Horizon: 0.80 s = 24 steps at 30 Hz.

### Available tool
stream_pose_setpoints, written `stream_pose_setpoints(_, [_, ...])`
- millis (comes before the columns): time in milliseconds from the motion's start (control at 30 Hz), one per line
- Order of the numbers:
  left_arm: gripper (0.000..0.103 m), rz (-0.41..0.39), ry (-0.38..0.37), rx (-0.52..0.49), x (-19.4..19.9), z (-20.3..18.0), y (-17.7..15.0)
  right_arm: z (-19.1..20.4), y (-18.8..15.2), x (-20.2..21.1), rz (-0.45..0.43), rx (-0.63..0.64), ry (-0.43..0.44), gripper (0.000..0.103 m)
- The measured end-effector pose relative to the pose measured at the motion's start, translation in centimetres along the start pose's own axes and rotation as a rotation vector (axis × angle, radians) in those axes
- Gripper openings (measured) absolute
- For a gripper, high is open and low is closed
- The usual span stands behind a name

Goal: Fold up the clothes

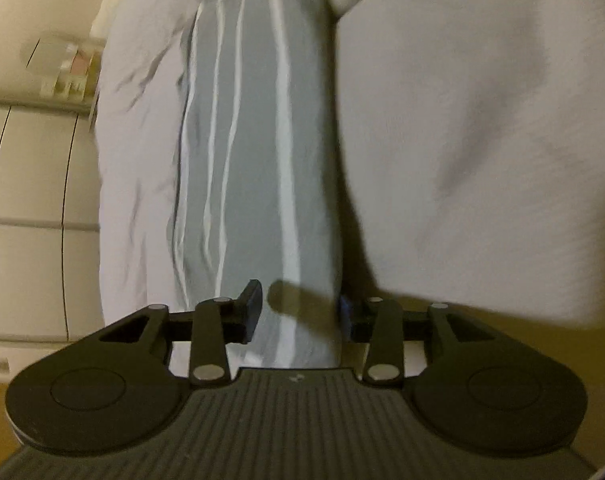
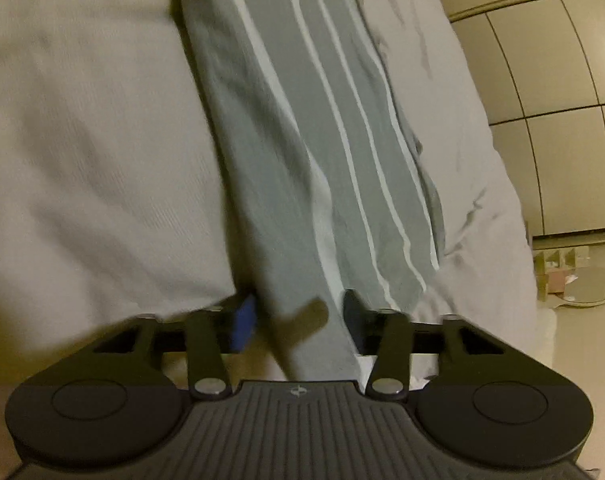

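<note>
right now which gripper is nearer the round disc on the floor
Right, probably. The round disc lies close beside the right gripper, to its right; from the left gripper it shows small and far ahead-left.

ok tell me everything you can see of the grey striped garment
The grey striped garment is a long, narrow band of soft grey cloth with thin white stripes running lengthwise. It lies stretched out flat, a little creased, on the pale sheet, beside a white pillow. Each open claw, left and right, straddles one end.
</note>
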State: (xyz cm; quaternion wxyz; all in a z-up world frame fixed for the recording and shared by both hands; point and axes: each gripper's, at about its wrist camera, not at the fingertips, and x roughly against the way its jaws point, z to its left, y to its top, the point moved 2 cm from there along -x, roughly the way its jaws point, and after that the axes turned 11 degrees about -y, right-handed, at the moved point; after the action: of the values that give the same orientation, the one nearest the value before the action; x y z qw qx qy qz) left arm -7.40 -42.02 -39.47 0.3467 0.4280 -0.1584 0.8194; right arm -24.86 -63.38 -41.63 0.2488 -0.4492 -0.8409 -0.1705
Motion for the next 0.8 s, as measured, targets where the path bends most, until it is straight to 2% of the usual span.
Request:
stream_pose_setpoints(33, [0.003,0.018,-0.003,0.022,-0.3,0.3,-0.2,-0.3,-0.5,-0.8,0.021,0.001,0.005,0.015])
stream_pose_setpoints(67, [0.002,0.027,-0.015,0.044,-0.3,0.7,-0.3,-0.7,-1.0,-1.3,0.030,-0.008,0.017,0.000])
stream_pose_setpoints(200, [0.000,0.045,-0.063,0.108,0.4,2.0,-0.1,-2.7,-2.9,-0.9,0.026,-0.050,0.047,0.000])
stream_pose_setpoints(400, [0.000,0.024,-0.094,0.104,6.7,2.0,1.5,-5.3,-6.5,3.5,0.040,-0.126,0.046,0.000])
stream_pose_setpoints(633, [0.000,-0.013,-0.194,0.118,14.6,-2.9,4.7,-3.9,-11.1,10.1,0.056,-0.146,0.091,0.000])
stream_pose_setpoints(733, [0.000,-0.020,-0.273,0.118,15.8,-5.4,5.7,-2.3,-12.3,10.9,0.087,-0.143,0.106,0.000])
stream_pose_setpoints(800, [0.004,-0.016,-0.308,0.111,16.0,-6.2,5.1,-1.3,-12.6,11.4,0.121,-0.139,0.110,0.000])
